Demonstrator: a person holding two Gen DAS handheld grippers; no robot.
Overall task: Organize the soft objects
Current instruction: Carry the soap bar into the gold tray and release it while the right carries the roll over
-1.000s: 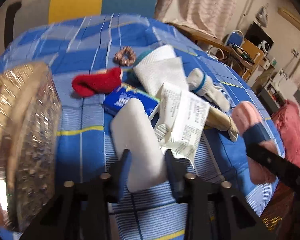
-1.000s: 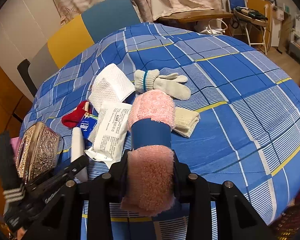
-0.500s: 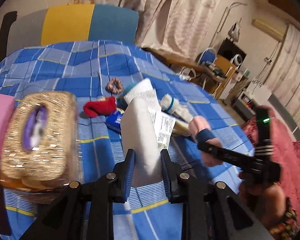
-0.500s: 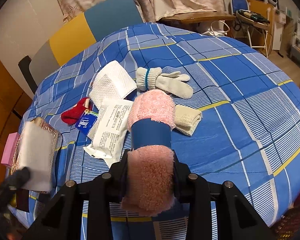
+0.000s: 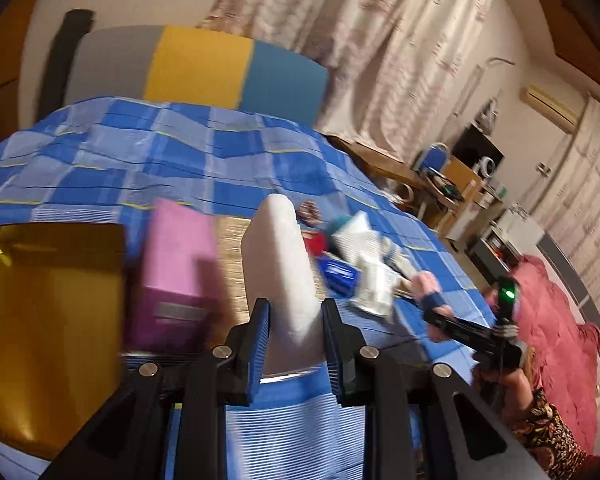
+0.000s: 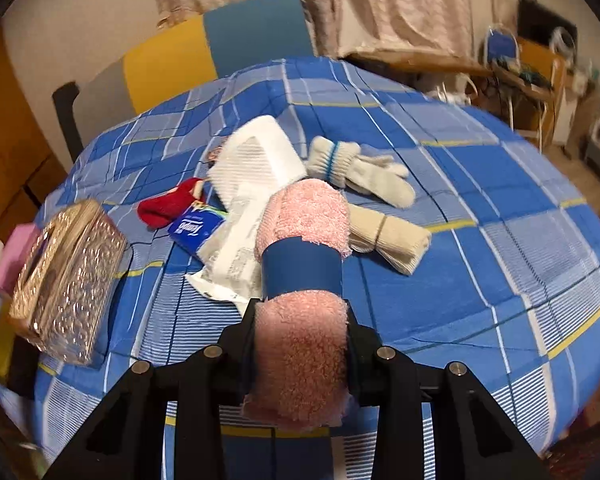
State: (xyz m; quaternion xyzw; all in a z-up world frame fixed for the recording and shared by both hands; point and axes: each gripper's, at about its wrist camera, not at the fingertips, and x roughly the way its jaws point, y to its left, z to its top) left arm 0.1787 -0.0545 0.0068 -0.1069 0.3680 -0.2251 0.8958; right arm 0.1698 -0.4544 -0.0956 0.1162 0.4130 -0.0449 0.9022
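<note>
Your left gripper [image 5: 294,346] has its fingers closed on a white foam block [image 5: 282,268], which stands up out of them above the blue plaid worktop [image 5: 180,160]. Just past it to the left sit a pink box [image 5: 176,264] and a yellow box [image 5: 48,320], both blurred, with a glittery gold tissue box [image 5: 230,248] partly hidden behind the block. Your right gripper [image 6: 300,338] has its fingers clamped around a rolled pink towel [image 6: 306,220] bound with a blue band [image 6: 302,266], held above the worktop [image 6: 480,240]. Beyond the towel lies a white printed packet [image 6: 236,248], touching a blue tissue pack [image 6: 196,228] on its left; a beige rolled cloth [image 6: 392,236] lies just to the towel's right. Farther on are a red sock [image 6: 166,204], a white waffle cloth [image 6: 256,160] and a pale glove [image 6: 360,170] with a blue stripe at the cuff. The gold tissue box [image 6: 68,276] sits at the left edge. A grey, yellow and blue chair back [image 6: 204,52] stands at the far side.
</note>
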